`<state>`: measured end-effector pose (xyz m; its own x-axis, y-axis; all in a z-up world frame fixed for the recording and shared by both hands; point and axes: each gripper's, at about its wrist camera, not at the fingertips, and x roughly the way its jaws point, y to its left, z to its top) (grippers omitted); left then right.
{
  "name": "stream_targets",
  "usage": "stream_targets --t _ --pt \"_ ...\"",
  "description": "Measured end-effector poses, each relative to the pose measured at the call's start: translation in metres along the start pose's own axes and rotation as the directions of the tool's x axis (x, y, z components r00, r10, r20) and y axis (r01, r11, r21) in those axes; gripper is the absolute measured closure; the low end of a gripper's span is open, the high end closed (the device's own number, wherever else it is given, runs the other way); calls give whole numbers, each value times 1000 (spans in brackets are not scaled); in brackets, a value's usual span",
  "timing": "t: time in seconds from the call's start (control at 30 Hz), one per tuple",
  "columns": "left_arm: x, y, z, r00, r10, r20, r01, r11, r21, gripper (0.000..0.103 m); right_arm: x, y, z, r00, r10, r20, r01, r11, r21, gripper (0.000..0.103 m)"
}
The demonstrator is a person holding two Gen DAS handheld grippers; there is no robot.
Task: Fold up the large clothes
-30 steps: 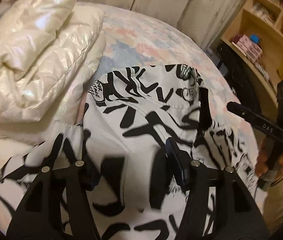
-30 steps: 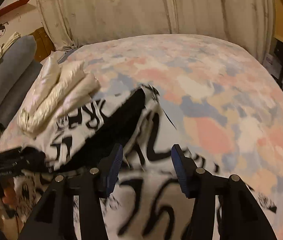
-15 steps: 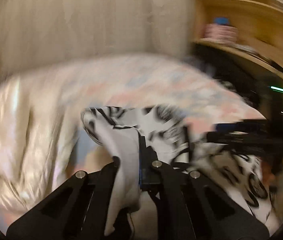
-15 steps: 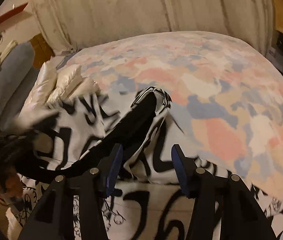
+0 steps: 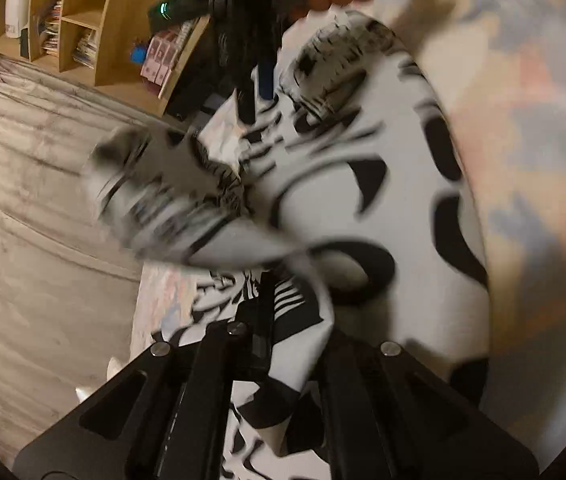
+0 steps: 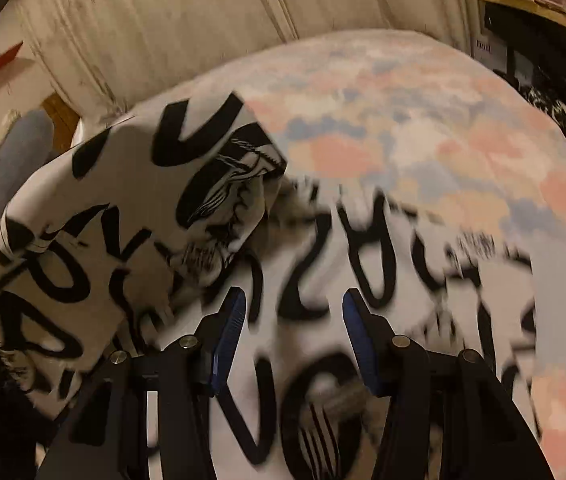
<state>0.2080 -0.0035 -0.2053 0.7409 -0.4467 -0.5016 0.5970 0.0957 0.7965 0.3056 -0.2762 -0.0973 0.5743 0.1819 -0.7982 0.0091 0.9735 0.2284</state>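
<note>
Black-and-white garment [image 5: 383, 200] clamped in left tool [image 5: 263, 320]; right tool [image 6: 291, 336] apart, empty, above it.

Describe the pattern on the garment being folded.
White garment with bold black graffiti-style lettering and drawings; clearest in the right wrist view.

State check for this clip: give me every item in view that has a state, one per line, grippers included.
Left hand-held gripper: shut on the black-and-white printed garment.
Right hand-held gripper: open, nothing between the pads, hovering over the garment.
Black-and-white printed garment: one part lifted and folding over, the rest spread on the bed.
Pastel patchwork bedspread: lying flat under the garment.
</note>
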Motion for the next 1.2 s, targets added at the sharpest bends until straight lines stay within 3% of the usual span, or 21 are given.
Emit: stream_targets --t 0.13,0.23,0.4,0.5,0.57,0.6,0.73,0.77,0.8,0.83,0.87,1.07,1.2 --pt "-3 18 -5 998 -46 -50 38 988 -150 102 -9 8 -29 999 40 -22 -40 999 5 42" --pt "-5 38 -11 988 -135 -76 104 942 -318 88 -21 19 -37 995 102 -9 -102 995 19 40" --pt "-32 50 -14 982 -189 -21 162 890 -425 49 -44 39 -34 979 201 28 -202 978 54 25" --pt "-57 54 -7 974 -226 23 207 838 -506 45 -56 45 -28 963 265 56 -270 959 88 18" --pt "-74 58 -9 964 -260 63 246 769 -589 45 -58 50 -17 956 286 65 -291 951 106 14" --pt "-82 61 -8 955 -281 91 273 723 -635 44 -61 54 -16 954 293 66 -299 948 113 12" --pt "-91 70 -26 908 -363 210 366 439 -821 43 -45 58 6 939 341 45 -343 921 183 12" --pt "-90 73 -37 887 -382 260 390 317 -864 42 -40 57 11 935 354 36 -353 911 211 12" --pt "-90 74 -43 873 -388 294 406 248 -879 42 -32 55 14 929 370 28 -365 898 245 12" --pt "-90 74 -54 855 -387 346 428 146 -892 42 -25 53 18 924 381 24 -373 887 272 12" --pt "-89 73 -62 844 -379 380 437 75 -896 41 -19 52 21 922 387 22 -376 879 292 12" --pt "-62 69 -96 847 -333 414 383 -158 -910 37 8 45 35 918 396 19 -377 858 348 12" --pt "-29 75 -110 834 -331 442 363 -274 -890 37 22 44 44 928 373 13 -353 866 353 12"
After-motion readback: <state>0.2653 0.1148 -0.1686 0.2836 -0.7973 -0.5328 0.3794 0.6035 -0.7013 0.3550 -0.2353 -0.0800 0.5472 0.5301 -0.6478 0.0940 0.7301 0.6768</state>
